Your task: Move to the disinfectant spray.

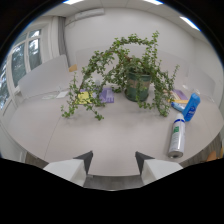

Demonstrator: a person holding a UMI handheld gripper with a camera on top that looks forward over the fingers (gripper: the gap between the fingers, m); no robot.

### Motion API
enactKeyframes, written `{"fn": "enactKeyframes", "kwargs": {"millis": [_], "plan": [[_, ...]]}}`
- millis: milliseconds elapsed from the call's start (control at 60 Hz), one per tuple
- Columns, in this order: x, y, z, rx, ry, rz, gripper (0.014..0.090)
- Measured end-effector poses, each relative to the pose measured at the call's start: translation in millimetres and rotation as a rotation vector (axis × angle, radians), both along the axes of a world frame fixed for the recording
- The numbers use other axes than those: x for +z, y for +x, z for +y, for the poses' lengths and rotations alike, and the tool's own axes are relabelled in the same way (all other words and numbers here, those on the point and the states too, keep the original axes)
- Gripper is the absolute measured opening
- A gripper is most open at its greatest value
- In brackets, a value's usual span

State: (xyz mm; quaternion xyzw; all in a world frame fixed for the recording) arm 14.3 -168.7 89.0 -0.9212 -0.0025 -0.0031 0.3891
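— Looking along the gripper point(114, 159), what are its two fingers doing?

— They stand well apart with a wide gap between the dark tips, and nothing sits in that gap. Only the bare pale table point(75, 135) shows between them and just ahead of them.

— Where is the disinfectant spray?

— A white spray can point(177, 136) with a green label lies on its side on the table at about two o'clock from the fingers, beyond the right finger and clear of it. Its long axis runs roughly away from the gripper, with the far end pointing toward twelve o'clock.

— Anything close to it?

— Yes. A blue bottle point(191, 106) with a pale cap stands just beyond the can's far end, at about one o'clock from the can, leaning a little. I cannot tell whether the two touch.

— And straight ahead?

— At twelve o'clock from the fingers, well beyond them, a potted plant point(122, 65) with long trailing branches stands in a dark green pot point(136, 86). Its branches droop to the tabletop on both sides.

— What lies around the pot?

— At about nine o'clock from the pot, a purple object point(106, 94) and a yellow one point(82, 97) lie flat under the foliage. Their details are too small to make out. Windows point(22, 60) show at ten o'clock, past the table.
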Motion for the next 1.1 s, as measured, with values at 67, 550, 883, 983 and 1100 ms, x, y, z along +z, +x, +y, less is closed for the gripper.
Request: {"fn": "enactKeyframes", "kwargs": {"millis": [67,550,883,983,1100], "plan": [[-13.6,38.6,-14.2,0.004,-0.012,0.031,0.0842],[-108.7,324.7,-122.1,-0.016,-0.054,-0.031,0.0846],[-176.2,401.4,-186.8,0.020,-0.039,-0.060,0.0845],[-197.4,414.6,-170.4,0.031,-0.028,-0.056,0.0847],[-222.1,427.0,-153.4,0.033,-0.020,-0.054,0.0845]]}}
